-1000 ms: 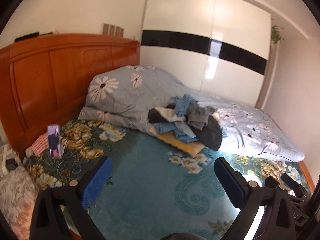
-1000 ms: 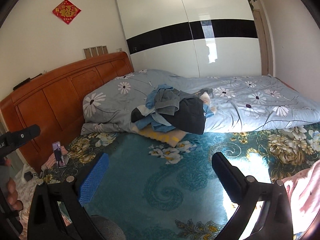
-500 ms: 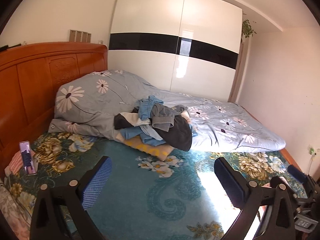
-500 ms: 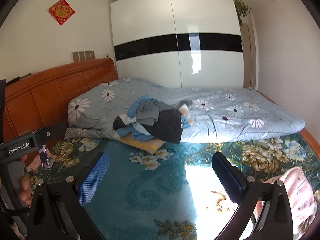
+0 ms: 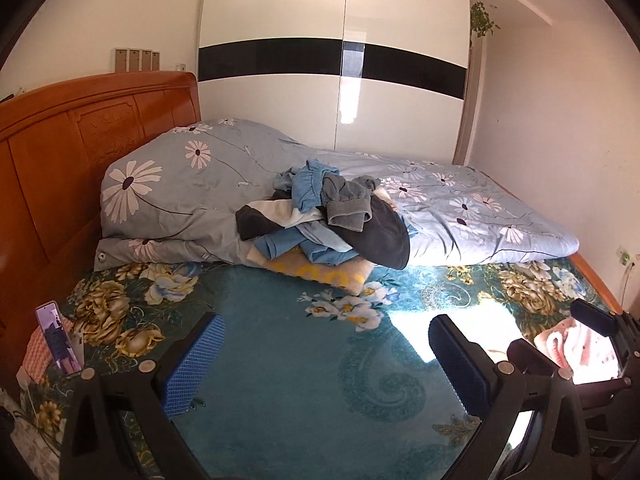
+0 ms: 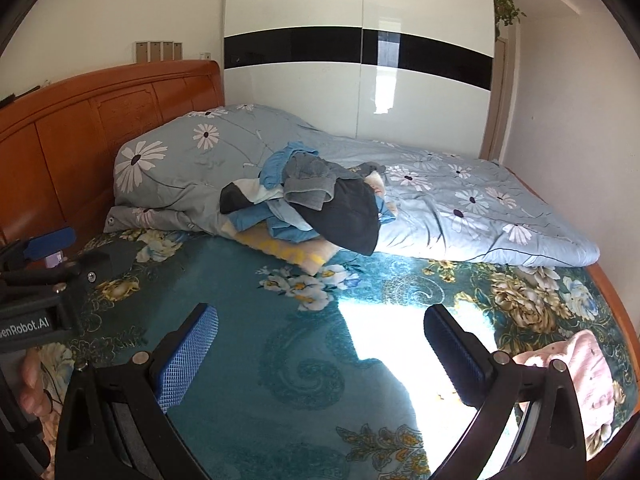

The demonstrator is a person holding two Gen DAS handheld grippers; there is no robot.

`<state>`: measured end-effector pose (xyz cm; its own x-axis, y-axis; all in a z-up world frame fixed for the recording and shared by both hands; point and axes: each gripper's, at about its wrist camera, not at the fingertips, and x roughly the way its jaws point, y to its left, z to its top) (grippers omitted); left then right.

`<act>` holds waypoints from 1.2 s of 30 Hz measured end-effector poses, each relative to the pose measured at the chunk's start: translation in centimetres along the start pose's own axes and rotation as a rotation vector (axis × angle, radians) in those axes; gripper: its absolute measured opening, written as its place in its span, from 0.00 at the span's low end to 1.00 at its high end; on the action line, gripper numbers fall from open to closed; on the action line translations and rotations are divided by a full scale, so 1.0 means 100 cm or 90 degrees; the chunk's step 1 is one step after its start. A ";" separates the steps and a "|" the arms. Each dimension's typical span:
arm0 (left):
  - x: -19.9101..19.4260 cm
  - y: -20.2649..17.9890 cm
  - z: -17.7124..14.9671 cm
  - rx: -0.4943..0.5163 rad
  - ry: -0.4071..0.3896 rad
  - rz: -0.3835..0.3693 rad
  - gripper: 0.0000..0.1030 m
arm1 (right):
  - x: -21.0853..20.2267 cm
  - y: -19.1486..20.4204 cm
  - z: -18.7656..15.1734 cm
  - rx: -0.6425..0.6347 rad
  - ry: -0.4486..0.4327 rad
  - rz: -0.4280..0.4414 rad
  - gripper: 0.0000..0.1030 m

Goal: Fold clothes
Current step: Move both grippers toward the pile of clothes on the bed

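Teal floral bedding (image 5: 288, 360) fills the space ahead of both grippers. The left gripper (image 5: 326, 354) and right gripper (image 6: 320, 344) hang with fingers spread wide, holding nothing. Beyond them, well apart, lies the pile (image 5: 324, 216) — blue, grey and dark clothes heaped unfolded against the duvet (image 5: 460, 216). So folding is left for that heap. Beside the right gripper lies a pink cloth (image 6: 584, 376), perhaps folded. A phone (image 5: 56, 338) leans off to the left; nothing blocks the reach.

The left gripper (image 5: 326, 356) and the right gripper (image 6: 320, 350) are both hovering with jaws spread wide, holding nothing; a hand (image 6: 30, 384) is gripping the left one's handle.
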<state>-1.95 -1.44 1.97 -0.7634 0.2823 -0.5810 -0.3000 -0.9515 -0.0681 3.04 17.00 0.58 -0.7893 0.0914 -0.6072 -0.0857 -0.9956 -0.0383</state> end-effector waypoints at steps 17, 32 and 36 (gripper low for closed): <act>0.069 0.009 0.003 -0.028 0.070 0.045 1.00 | 0.081 -0.002 0.026 -0.060 0.070 0.048 1.00; 0.143 0.026 0.022 -0.046 0.102 0.049 1.00 | 0.162 -0.021 0.048 -0.033 0.103 0.063 1.00; 0.164 0.031 0.025 -0.046 0.101 0.042 1.00 | 0.186 -0.029 0.056 0.001 0.096 0.093 1.00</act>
<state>-16.84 0.55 -5.78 -0.6781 0.2015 -0.7068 -0.2056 -0.9753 -0.0808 -14.84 21.70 -6.15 -0.6933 -0.0580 -0.7183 0.0214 -0.9980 0.0598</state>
